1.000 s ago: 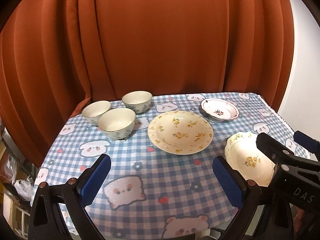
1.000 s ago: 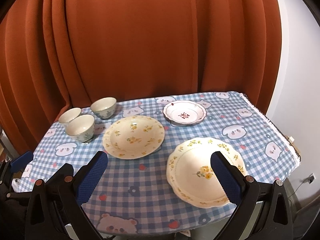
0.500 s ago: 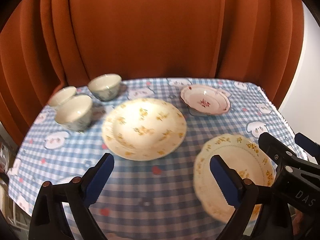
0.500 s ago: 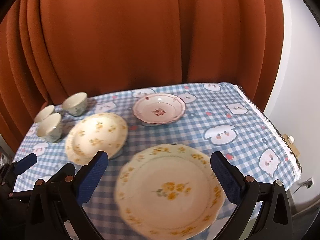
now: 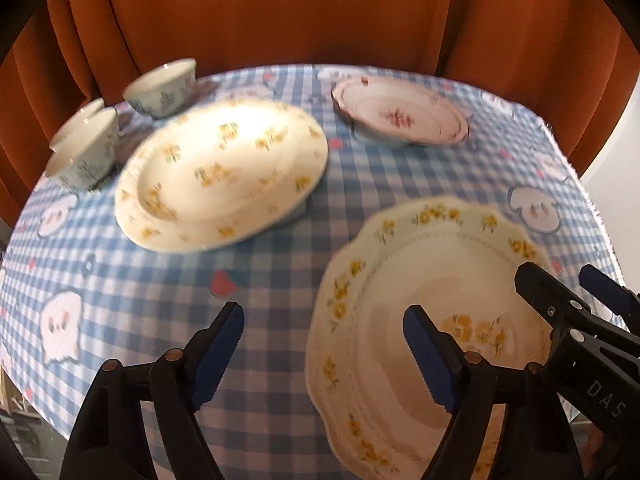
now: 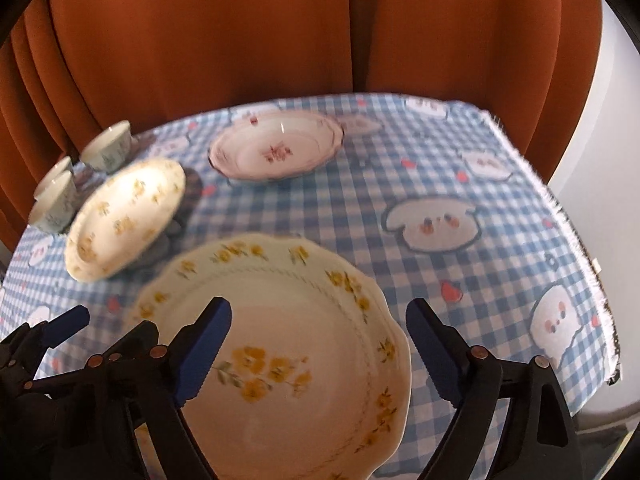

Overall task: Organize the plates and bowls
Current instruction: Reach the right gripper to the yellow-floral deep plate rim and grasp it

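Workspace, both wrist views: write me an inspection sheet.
Surface: table under blue checked cloth.
Job's things: scalloped yellow-flower plate nearest; round yellow-flower plate; pink-flower dish; three bowls far left.
Clutter: nothing seen.
Grippers: left gripper and right gripper over the scalloped plate, empty, jaws just been closing, still open.
Cables: nothing seen.
Surroundings: rust curtain; pale wall.

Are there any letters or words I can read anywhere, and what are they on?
"DAS": white letters on the black body of the right gripper, seen in the left wrist view; the word may run on out of view.
No other writing shows: the plates, bowls and tablecloth carry only pictures.
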A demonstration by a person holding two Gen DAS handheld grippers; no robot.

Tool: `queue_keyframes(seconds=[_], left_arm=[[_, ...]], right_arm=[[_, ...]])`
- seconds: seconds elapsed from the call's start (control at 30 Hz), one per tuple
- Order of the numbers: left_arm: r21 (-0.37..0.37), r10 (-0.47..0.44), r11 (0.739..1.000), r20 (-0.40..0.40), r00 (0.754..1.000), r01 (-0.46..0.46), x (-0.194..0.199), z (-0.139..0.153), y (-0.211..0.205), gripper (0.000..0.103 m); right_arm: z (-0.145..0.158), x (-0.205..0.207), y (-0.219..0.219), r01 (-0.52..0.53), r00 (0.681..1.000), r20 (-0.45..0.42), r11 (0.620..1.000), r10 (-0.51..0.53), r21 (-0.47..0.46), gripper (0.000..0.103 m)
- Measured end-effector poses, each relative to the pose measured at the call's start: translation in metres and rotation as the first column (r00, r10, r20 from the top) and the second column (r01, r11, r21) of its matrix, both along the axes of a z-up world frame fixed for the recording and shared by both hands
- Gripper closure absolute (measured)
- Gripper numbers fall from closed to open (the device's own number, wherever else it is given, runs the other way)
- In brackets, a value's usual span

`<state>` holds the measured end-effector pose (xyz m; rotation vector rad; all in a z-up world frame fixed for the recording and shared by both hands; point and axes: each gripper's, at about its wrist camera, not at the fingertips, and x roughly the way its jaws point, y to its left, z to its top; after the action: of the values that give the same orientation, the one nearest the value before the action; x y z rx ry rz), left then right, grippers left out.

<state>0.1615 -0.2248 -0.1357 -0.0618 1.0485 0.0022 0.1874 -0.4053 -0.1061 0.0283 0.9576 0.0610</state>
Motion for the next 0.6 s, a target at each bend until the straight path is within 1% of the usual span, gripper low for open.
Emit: queue_keyframes(seconds=[0.13,0.23,0.37,0.4,0.47,0.53,0.6], left_arm=[[0.006,-0.002,1.0,-0.04,0.999,0.003,0.004,-0.007,-0.008,0.026],[0.005,-0.01,1.0,-0.062,0.998,0.01,0.009,-0.011,-0.012,0.029],[0.005,-0.02,1.0,-0.089,0.996,0.021,0.015,-0.017,-0.019,0.034],[-0.024,-0.019,1.0,-0.085,0.996,0.017,0.016,-0.017,-0.019,0.035],[-0.043,-0.003,0.999,-0.084,0.996,-0.001,0.019,-0.017,-0.018,0.036],[-0.039,0.001,0.999,-0.093,0.996,-0.005,0.022,-0.019,-0.019,0.035],[-0.041,0.004,0.999,-0.098,0.995,-0.008,0.023,-0.019,-0.019,0.035]], right_arm=[[-0.017,0.005,-0.006,-0.001,0.999,-0.053,1.0,0.002,0.012,0.015],[-0.025,0.01,-0.01,-0.003,0.997,-0.074,1.0,0.004,0.008,0.016],[-0.035,0.017,-0.015,-0.009,0.994,-0.109,1.0,0.011,0.01,0.024],[-0.039,0.019,-0.016,-0.01,0.993,-0.118,1.0,0.012,0.014,0.025],[-0.046,0.022,-0.016,-0.022,0.988,-0.153,1.0,0.02,-0.009,0.032],[-0.051,0.024,-0.016,-0.034,0.985,-0.171,0.999,0.029,-0.022,0.032],[-0.051,0.024,-0.017,-0.034,0.984,-0.173,0.999,0.031,-0.013,0.032]])
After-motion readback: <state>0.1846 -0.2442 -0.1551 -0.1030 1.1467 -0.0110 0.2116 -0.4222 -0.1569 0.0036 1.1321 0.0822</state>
